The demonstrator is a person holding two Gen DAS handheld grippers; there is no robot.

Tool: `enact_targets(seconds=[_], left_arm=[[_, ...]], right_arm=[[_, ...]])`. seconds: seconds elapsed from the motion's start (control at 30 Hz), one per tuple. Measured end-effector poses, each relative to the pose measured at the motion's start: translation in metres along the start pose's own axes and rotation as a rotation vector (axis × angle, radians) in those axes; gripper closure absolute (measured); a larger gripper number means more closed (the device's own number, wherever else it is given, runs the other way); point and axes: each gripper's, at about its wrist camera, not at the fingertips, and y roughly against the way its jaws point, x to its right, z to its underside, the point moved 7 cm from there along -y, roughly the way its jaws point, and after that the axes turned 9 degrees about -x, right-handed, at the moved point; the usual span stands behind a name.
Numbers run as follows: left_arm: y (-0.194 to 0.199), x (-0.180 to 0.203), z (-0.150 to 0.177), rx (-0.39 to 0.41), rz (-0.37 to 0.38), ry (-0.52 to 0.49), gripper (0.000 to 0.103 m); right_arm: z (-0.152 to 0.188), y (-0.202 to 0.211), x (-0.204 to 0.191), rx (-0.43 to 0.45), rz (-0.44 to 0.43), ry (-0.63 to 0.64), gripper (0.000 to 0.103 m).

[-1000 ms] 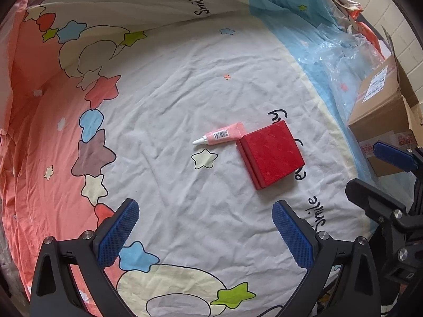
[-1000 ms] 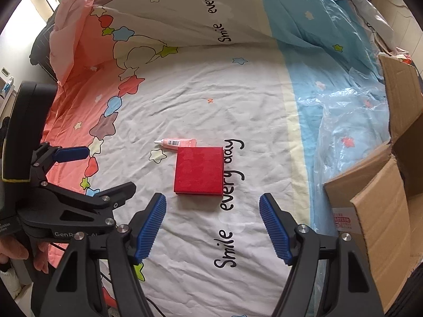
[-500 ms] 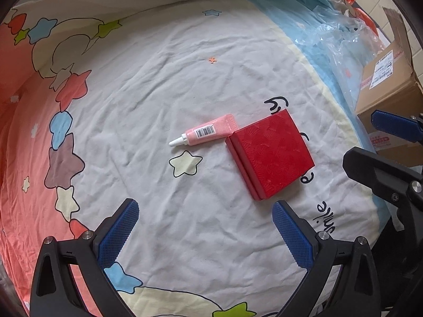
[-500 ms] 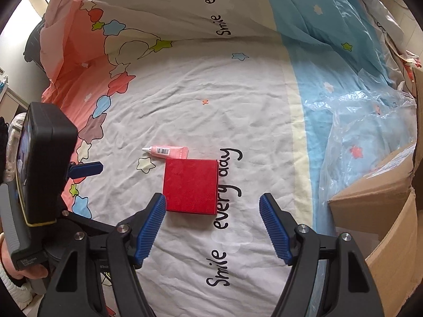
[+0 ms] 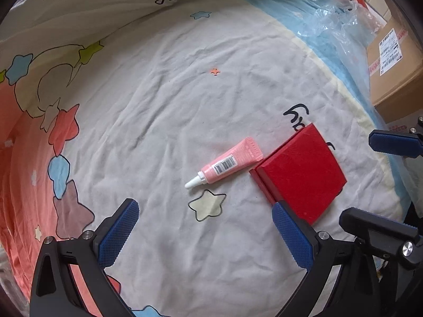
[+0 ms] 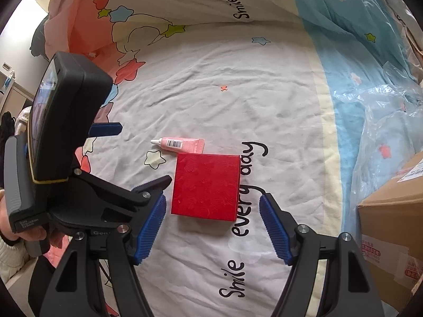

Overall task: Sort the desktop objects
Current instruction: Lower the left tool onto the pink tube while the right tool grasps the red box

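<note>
Both grippers – left point(image 5: 205, 233), right point(image 6: 212, 228) – jaws wide apart, holding nothing. Red box point(image 6: 206, 186) flat on sheet point(image 6: 238, 105), just ahead of right gripper; pink tube point(image 5: 227, 163) touching box's far-left corner.

surface: bed sheet point(image 6: 238, 100), wrinkled, white centre, star print, "Smile every day" text | on it: red square box point(image 6: 206, 186), flat | pink tube point(image 6: 182, 144) touching box's far edge, white cap left | clear plastic bag point(image 6: 383, 121) right side
</note>
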Motion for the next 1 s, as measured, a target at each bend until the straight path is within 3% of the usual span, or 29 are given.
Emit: enact_targets(seconds=[0.3, 0.53, 1.0], left_arm=[[-0.012, 0.0, -0.016, -0.012, -0.002, -0.175, 0.0], [-0.032, 0.01, -0.016, -0.066, -0.018, -0.316, 0.0], [-0.034, -0.003, -0.017, -0.041, 0.055, -0.332, 0.0]], right_arm=[[-0.003, -0.012, -0.003, -0.014, -0.012, 0.038, 0.033], [0.0, -0.025, -0.011, -0.046, -0.009, 0.097, 0.033], [-0.018, -0.047, -0.015, -0.094, 0.006, 0.078, 0.033]])
